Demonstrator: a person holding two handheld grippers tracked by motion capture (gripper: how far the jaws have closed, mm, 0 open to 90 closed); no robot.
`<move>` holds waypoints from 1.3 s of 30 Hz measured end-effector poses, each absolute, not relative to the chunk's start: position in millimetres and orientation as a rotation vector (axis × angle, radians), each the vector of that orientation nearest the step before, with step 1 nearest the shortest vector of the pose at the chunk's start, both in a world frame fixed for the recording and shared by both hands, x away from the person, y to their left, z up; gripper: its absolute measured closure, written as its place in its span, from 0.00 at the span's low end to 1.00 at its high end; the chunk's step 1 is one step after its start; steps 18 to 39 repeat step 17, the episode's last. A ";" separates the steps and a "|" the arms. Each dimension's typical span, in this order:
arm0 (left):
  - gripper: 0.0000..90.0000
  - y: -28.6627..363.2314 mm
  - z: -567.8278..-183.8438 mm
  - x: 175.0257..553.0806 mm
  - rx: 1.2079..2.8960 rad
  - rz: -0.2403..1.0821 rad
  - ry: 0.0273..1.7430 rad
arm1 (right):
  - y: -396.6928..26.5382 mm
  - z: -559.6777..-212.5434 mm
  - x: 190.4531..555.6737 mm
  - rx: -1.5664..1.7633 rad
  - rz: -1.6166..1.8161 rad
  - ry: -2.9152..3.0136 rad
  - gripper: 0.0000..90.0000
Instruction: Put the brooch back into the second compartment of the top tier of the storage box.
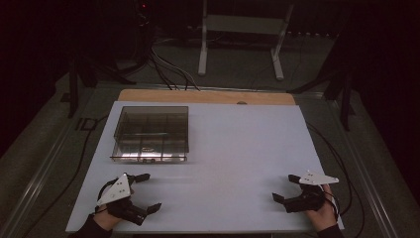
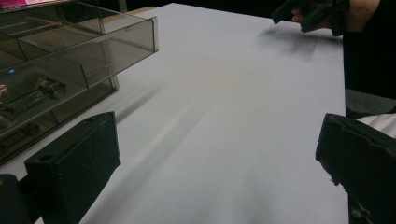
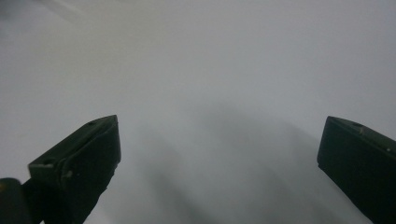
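dark room, white table (image 1: 237, 163). smoked clear box (image 1: 151, 133) with dividers sits far left, small metal bits inside. left gripper (image 1: 145, 192) near the box, right gripper (image 1: 286, 187) well apart at the near right; both jaws spread, empty, likely a ready pose.

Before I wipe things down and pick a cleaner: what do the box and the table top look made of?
The box looks like smoke-tinted clear plastic, glossy: its dividers and small contents show through the walls. The table top looks like a matte white board, possibly laminate or painted; a bare wood strip shows at its far edge.
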State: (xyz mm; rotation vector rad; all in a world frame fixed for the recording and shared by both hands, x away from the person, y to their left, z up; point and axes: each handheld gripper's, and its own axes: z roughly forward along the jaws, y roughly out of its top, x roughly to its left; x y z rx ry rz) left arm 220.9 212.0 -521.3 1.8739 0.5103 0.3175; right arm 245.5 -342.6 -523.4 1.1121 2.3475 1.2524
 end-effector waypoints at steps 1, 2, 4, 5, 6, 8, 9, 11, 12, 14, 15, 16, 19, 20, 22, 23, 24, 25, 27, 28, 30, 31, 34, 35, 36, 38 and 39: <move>0.01 212.0 -521.3 220.9 1.874 0.318 0.510 | -341.0 -523.4 246.5 1.101 1.255 2.352 0.00; 0.01 211.9 -521.3 220.6 1.875 0.318 0.509 | -339.8 -523.2 246.6 1.094 1.249 2.354 0.00; 0.01 211.7 -521.1 220.6 1.875 0.319 0.509 | -338.0 -523.0 246.0 1.085 1.249 2.357 0.00; 0.01 211.7 -520.9 220.7 1.874 0.320 0.509 | -338.0 -523.0 246.0 1.085 1.249 2.357 0.00; 0.01 211.7 -520.9 221.3 1.872 0.318 0.512 | -338.0 -523.2 245.9 1.078 1.253 2.357 0.00; 0.01 211.1 -521.2 220.9 1.876 0.318 0.509 | -337.4 -523.5 245.3 1.073 1.247 2.359 0.00; 0.01 211.1 -521.2 220.9 1.876 0.318 0.509 | -337.4 -523.5 245.3 1.073 1.247 2.359 0.00; 0.01 210.8 -520.9 220.7 1.879 0.321 0.506 | -335.9 -523.8 245.1 1.065 1.236 2.366 0.00; 0.01 210.9 -520.9 220.8 1.877 0.320 0.507 | -335.5 -524.2 245.3 1.063 1.241 2.367 0.00; 0.01 211.0 -521.0 220.7 1.878 0.321 0.506 | -334.6 -524.3 245.3 1.058 1.234 2.376 0.00; 0.01 211.0 -521.0 220.7 1.878 0.321 0.506 | -334.3 -524.2 245.3 1.050 1.227 2.375 0.00; 0.01 211.1 -520.8 220.9 1.876 0.319 0.506 | -334.3 -524.0 245.5 1.040 1.229 2.374 0.00; 0.01 211.1 -520.7 221.1 1.874 0.319 0.508 | -334.3 -524.0 245.5 1.040 1.229 2.374 0.00; 0.01 211.1 -520.7 221.1 1.874 0.319 0.508 | -334.3 -524.0 245.5 1.040 1.229 2.374 0.00; 0.01 211.1 -520.7 221.1 1.874 0.319 0.508 | -334.3 -524.0 245.5 1.040 1.229 2.374 0.00; 0.01 211.1 -520.7 221.1 1.874 0.319 0.508 | -334.3 -524.0 245.5 1.040 1.229 2.374 0.00; 0.01 211.1 -520.7 221.1 1.874 0.319 0.508 | -334.3 -524.0 245.5 1.040 1.229 2.374 0.00; 0.01 211.1 -520.7 221.1 1.874 0.319 0.508 | -334.3 -524.0 245.5 1.040 1.229 2.374 0.00; 0.01 211.1 -520.7 221.1 1.874 0.319 0.508 | -334.3 -524.0 245.5 1.040 1.229 2.374 0.00; 0.01 211.1 -520.7 221.1 1.874 0.319 0.508 | -334.3 -524.0 245.5 1.040 1.229 2.374 0.00; 0.01 211.1 -520.7 221.1 1.874 0.319 0.508 | -334.3 -524.0 245.5 1.040 1.229 2.374 0.00; 0.01 211.1 -520.7 221.1 1.874 0.319 0.508 | -334.3 -524.0 245.5 1.040 1.229 2.374 0.00; 0.01 211.1 -520.7 221.1 1.874 0.319 0.508 | -334.3 -524.0 245.5 1.040 1.229 2.374 0.00; 0.01 211.1 -520.7 221.1 1.874 0.319 0.508 | -334.3 -524.0 245.5 1.040 1.229 2.374 0.00; 0.01 211.1 -520.7 221.1 1.874 0.319 0.508 | -334.3 -524.0 245.5 1.040 1.229 2.374 0.00; 0.01 211.1 -520.7 221.1 1.874 0.319 0.508 | -334.3 -524.0 245.5 1.040 1.229 2.374 0.00; 0.01 211.1 -520.7 221.1 1.874 0.319 0.508 | -334.3 -524.0 245.5 1.040 1.229 2.374 0.00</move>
